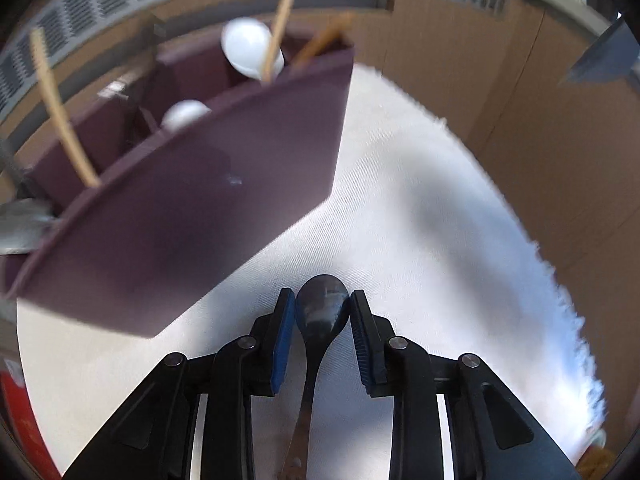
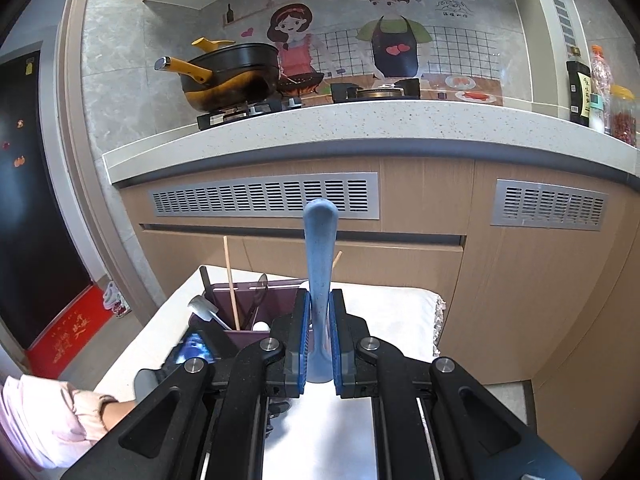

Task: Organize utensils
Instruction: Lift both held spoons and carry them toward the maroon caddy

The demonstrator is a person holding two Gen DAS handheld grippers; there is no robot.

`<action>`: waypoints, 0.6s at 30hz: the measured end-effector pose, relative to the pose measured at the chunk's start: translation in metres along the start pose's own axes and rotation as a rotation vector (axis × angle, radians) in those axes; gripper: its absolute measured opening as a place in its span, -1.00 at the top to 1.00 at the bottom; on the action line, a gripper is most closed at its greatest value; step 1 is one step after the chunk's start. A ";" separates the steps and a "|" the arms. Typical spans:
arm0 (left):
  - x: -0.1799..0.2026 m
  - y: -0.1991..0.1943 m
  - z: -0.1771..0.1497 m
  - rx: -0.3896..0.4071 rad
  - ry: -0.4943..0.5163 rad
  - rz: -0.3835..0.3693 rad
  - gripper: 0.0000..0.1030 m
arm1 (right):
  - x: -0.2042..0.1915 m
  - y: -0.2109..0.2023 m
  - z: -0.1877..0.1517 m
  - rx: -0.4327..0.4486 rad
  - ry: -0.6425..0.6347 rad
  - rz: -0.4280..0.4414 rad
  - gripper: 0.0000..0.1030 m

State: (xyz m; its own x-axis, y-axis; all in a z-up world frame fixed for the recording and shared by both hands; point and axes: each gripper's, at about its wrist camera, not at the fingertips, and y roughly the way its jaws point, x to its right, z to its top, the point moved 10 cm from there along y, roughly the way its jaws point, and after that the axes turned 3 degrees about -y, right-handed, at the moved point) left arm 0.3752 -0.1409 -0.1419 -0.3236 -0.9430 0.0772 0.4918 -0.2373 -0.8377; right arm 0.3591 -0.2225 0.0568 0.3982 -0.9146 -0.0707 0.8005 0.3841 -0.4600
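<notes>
Gripping a dark metal spoon [image 1: 322,312] by its bowl, the left tongs [image 1: 323,316] sit low in the left wrist view, their blue pads [image 1: 283,344] pressed against the bowl's two sides while the handle runs back down between the black fingers toward the bottom edge of the frame. The spoon hangs over a white cloth [image 1: 420,240] that covers the bench. To the upper left stands a dark purple utensil holder [image 1: 200,208], its long front wall tilted across the frame. Out of its compartments rise a pale chopstick [image 1: 60,112] at the left, another chopstick [image 1: 282,16] near the top centre, and two white rounded spoon ends [image 1: 250,48], though which compartment each sits in cannot be told through the blur. A grey utensil [image 1: 24,224] shows at the holder's left end.

In the right wrist view the right tongs [image 2: 319,332] are clamped on a light blue utensil handle [image 2: 319,272] that stands upright in the middle of the frame, its rounded end pointing up. Beyond it, left of centre, the same purple holder [image 2: 248,296] stands on the white cloth [image 2: 392,312]. A sleeve and wrist [image 2: 80,412] enter from the lower left. Behind the bench are wooden cabinet fronts with a grey vent grille [image 2: 264,196], and above them a worktop with a black wok [image 2: 232,76] on a stove.
</notes>
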 end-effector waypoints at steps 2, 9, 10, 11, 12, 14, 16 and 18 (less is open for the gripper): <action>-0.001 -0.030 0.003 0.086 -0.038 -0.023 0.44 | -0.002 -0.001 0.001 0.001 -0.009 0.002 0.83; -0.010 -0.135 0.023 0.365 -0.111 -0.056 0.44 | -0.015 -0.001 0.010 0.012 -0.015 0.019 0.83; -0.012 -0.153 0.028 0.404 -0.111 -0.063 0.44 | -0.018 -0.001 0.014 0.017 -0.020 0.021 0.83; -0.016 -0.170 0.032 0.437 -0.113 -0.069 0.44 | -0.021 -0.001 0.018 0.023 -0.024 0.024 0.83; -0.023 -0.187 0.043 0.472 -0.119 -0.073 0.44 | -0.024 -0.001 0.023 0.032 -0.029 0.025 0.83; -0.026 -0.222 0.067 0.553 -0.124 -0.072 0.44 | -0.030 -0.003 0.036 0.054 -0.044 0.024 0.83; -0.027 -0.246 0.095 0.629 -0.120 -0.065 0.44 | -0.039 -0.005 0.057 0.089 -0.072 0.025 0.83; -0.039 -0.276 0.122 0.719 -0.117 -0.053 0.44 | -0.047 -0.006 0.076 0.121 -0.097 0.026 0.83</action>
State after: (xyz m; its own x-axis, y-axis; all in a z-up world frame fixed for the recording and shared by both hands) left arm 0.3502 -0.0672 0.1525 -0.2931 -0.9351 0.1992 0.9001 -0.3401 -0.2724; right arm 0.3699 -0.1724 0.1304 0.4561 -0.8899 0.0072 0.8352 0.4252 -0.3489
